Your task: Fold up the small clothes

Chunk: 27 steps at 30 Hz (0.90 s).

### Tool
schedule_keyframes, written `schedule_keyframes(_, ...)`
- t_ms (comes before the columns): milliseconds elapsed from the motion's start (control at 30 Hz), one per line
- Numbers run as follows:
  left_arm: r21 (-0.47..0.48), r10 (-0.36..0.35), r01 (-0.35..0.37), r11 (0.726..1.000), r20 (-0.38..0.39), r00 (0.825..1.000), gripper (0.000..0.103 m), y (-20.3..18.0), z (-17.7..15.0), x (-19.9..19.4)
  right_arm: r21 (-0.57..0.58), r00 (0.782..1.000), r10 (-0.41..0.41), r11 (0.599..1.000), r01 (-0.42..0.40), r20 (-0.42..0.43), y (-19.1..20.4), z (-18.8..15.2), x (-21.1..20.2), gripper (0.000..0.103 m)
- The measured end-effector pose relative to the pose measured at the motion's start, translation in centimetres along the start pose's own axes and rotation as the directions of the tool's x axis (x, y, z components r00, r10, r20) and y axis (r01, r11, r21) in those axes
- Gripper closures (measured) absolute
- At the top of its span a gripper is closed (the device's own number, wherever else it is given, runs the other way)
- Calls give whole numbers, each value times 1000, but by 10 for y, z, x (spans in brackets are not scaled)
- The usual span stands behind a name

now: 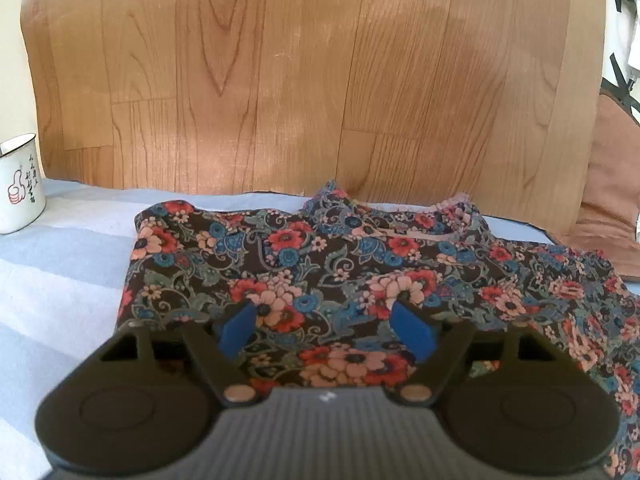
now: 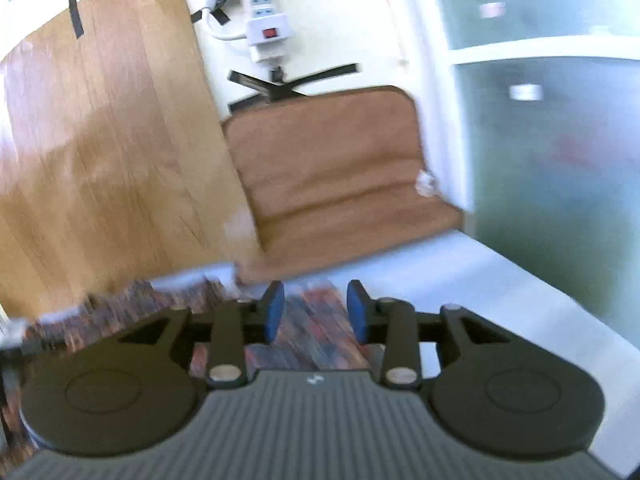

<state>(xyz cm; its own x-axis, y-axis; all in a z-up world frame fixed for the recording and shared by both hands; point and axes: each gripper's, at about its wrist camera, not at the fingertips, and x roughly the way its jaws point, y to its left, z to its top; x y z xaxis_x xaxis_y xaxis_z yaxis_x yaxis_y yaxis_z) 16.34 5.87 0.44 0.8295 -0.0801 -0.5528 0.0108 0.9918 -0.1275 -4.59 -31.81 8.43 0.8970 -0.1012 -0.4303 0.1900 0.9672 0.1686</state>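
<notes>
So my left gripper [image 1: 326, 330] has its blue pads [image 1: 236, 330] spread wide with nothing pinched, just hovering over the dark floral-print fabric garment [image 1: 344, 264]. The right gripper [image 2: 316, 312] has its pads closer together, a narrow gap. Blurry floral cloth shows in that gap, but I can't tell if the pads are touching it.

The garment lies flat across the middle and lower right of the left view on a pale blue-and-white striped cloth surface [image 1: 60, 280]. Its long axis runs left to right across the frame, the neckline at the far edge toward the wood-grain board [image 1: 300, 80] standing behind it.

Around it: a white enamel mug with a red thumbs-up drawing [image 1: 20, 184] sits at the left edge, well apart from the garment. A brown padded cushion [image 2: 332, 168] leans beside the board, with a white power strip [image 2: 264, 12] at the upper middle of the right view. Nothing blocks the garment.
</notes>
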Motion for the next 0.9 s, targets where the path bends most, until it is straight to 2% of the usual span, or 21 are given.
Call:
schedule_keyframes(100, -9, -12, 12, 1000, 10, 1000, 24, 3, -1, -4, -138, 998, -41, 990, 34, -53, 6, -36, -28, 64)
schedule_keyframes(167, -12, -19, 19, 1000, 18, 1000, 23, 4, -1, -5, -262, 995, -63, 964, 42, -73, 22, -59, -39, 64)
schedule_keyframes(200, -14, -18, 18, 1000, 19, 1000, 23, 4, -1, -6, -333, 996, -75, 941, 53, -55, 30, -69, -45, 64)
schedule_keyframes(267, -15, -15, 15, 1000, 17, 1000, 23, 4, -1, -5, -510, 997, -81, 858, 63, -13, 44, -87, -57, 61)
schedule_keyframes(300, -15, -13, 14, 1000, 16, 1000, 23, 4, -1, -5, -583, 997, -68, 811, 40, -26, 47, -93, -59, 60)
schedule_keyframes(400, -14, -14, 14, 1000, 13, 1000, 21, 4, -1, -4, -697, 994, -44, 716, -36, -97, 54, -110, -56, 54)
schedule_keyframes(467, -14, -19, 19, 1000, 13, 1000, 21, 4, -1, -4, -755, 994, -49, 655, -39, -94, 58, -121, -48, 48)
schedule_keyframes(500, -15, -20, 20, 1000, 13, 1000, 20, 3, -1, -4, -769, 996, -52, 639, -27, -79, 60, -124, -42, 47)
schedule_keyframes(533, -16, -23, 23, 1000, 13, 1000, 20, 4, -1, -4, -767, 996, -51, 641, -24, -75, 61, -124, -33, 48)
schedule_keyframes(567, -17, -24, 24, 1000, 14, 1000, 20, 4, -1, -4, -751, 995, -45, 659, -35, -85, 59, -122, -26, 56)
schedule_keyframes(633, -18, -23, 23, 1000, 15, 1000, 20, 4, -1, -4, -712, 994, -45, 701, -41, -102, 52, -111, -16, 95)
schedule_keyframes(700, -15, -18, 18, 1000, 18, 1000, 20, 3, -2, -5, -646, 997, -73, 761, 59, 4, 34, -85, -23, 96)
schedule_keyframes(800, -3, -3, 3, 1000, 28, 1000, 20, 2, -2, -6, -403, 973, -168, 889, 218, 156, -18, -30, -35, 96)
schedule_keyframes(833, 2, 1, -1, 1000, 29, 1000, 20, 2, -3, -6, -313, 961, -205, 915, 255, 184, -41, -16, -40, 96)
schedule_keyframes(900, 22, 3, -4, 1000, 29, 1000, 19, 0, -3, -5, -191, 941, -278, 930, 315, 195, -78, -2, -43, 96)
